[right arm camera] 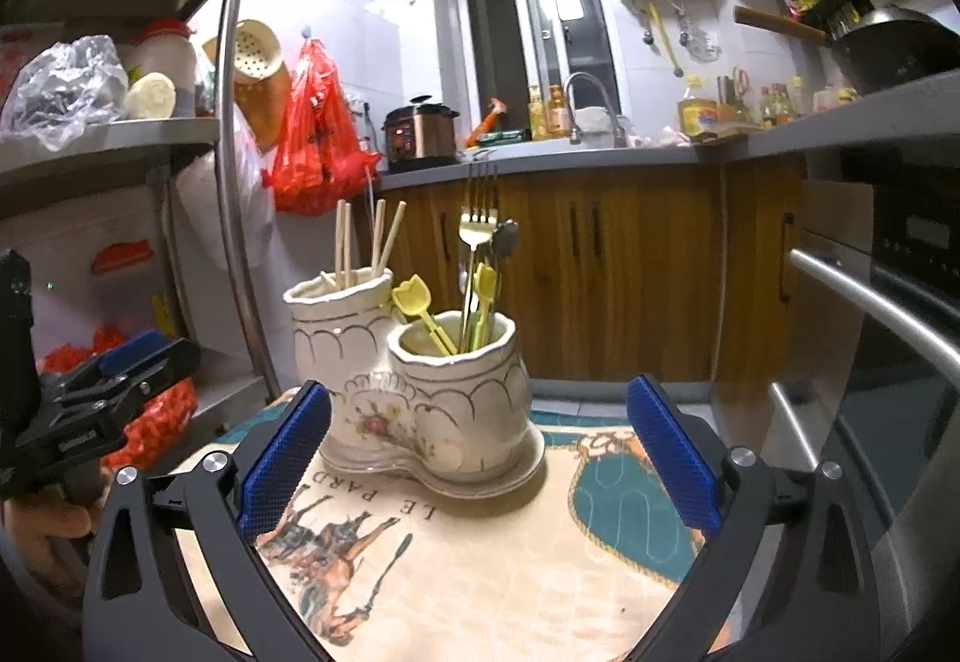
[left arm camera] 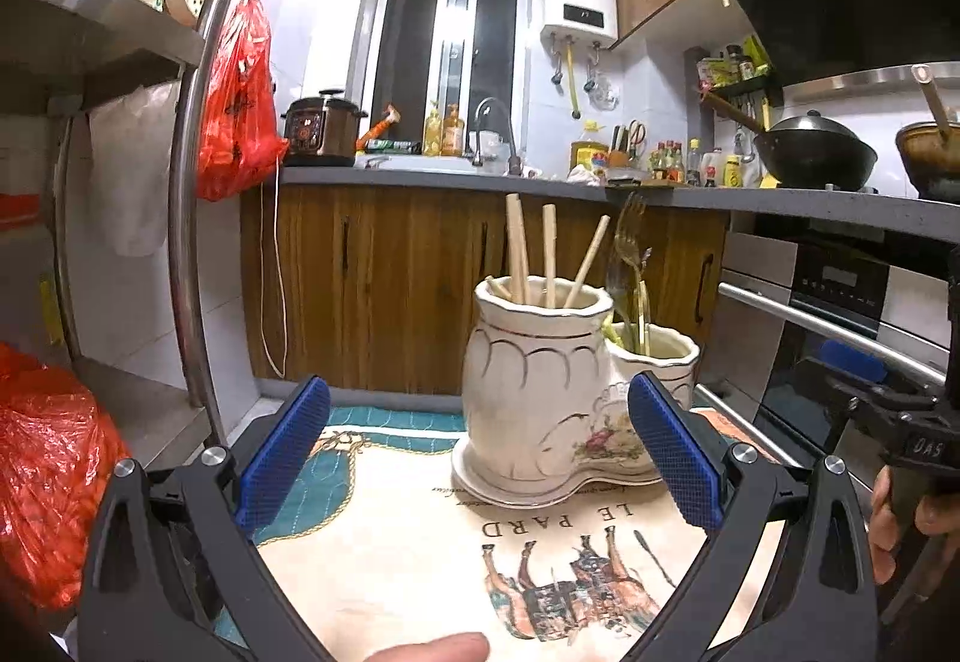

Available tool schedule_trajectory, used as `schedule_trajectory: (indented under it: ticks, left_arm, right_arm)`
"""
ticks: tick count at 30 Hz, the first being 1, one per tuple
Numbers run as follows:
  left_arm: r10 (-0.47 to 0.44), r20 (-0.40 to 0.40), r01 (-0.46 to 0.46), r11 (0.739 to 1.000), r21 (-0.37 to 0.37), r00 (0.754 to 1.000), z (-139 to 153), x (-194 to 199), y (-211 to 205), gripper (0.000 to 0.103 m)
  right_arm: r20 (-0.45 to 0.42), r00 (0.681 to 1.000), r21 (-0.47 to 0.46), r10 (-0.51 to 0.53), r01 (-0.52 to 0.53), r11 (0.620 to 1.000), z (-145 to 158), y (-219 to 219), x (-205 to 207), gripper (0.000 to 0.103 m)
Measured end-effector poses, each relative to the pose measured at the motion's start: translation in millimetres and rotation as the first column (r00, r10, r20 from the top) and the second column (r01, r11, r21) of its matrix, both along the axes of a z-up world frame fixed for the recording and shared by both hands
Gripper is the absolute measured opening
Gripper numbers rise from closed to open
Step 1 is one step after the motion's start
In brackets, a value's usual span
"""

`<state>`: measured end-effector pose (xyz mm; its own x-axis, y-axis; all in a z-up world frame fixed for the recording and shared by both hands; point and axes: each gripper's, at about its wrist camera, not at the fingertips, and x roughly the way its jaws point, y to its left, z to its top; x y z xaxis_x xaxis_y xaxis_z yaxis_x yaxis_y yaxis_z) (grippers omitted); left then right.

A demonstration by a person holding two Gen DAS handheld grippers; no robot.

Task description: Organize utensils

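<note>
Chopsticks (left arm camera: 528,254) and forks (right arm camera: 477,242) stand sorted in holder (right arm camera: 420,392); left gripper (left arm camera: 480,458) and right gripper (right arm camera: 480,458), jaws wide open and empty, should withdraw without nudging it.

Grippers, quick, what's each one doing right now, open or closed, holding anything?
Left gripper: open, fingers spread wide, holding nothing.
Right gripper: open, fingers spread wide, holding nothing.
</note>
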<state>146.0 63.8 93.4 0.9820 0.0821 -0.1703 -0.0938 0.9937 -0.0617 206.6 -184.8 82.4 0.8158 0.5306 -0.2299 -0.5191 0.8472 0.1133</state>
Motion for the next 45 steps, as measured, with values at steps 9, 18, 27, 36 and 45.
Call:
schedule_trajectory:
  ticks: [9, 18, 27, 36, 45]
  left_arm:
    - [-0.027, -0.008, 0.027, 0.999, 0.042, 1.0, -4, 4, -17, 0.098]
    - [-0.035, -0.011, 0.036, 0.998, 0.058, 0.999, -5, 4, -21, 0.098]
    - [-0.041, -0.021, 0.042, 0.997, 0.069, 0.999, -7, 5, -22, 0.098]
    - [-0.045, -0.026, 0.046, 0.996, 0.071, 0.999, -7, 6, -23, 0.098]
    - [-0.044, -0.034, 0.046, 0.997, 0.066, 0.998, -8, 8, -22, 0.098]
  right_arm:
    - [0.009, 1.0, -0.062, 0.014, -0.013, 0.998, -11, 14, -8, 0.098]
    - [0.008, 1.0, -0.09, 0.002, -0.001, 0.996, -13, 18, -9, 0.098]
    - [-0.002, 1.0, -0.088, -0.001, 0.0, 0.996, -13, 18, -6, 0.098]
    - [-0.002, 1.0, -0.087, -0.001, 0.001, 0.996, -13, 17, -6, 0.098]
    - [-0.001, 1.0, -0.087, 0.0, 0.0, 0.996, -13, 17, -6, 0.098]
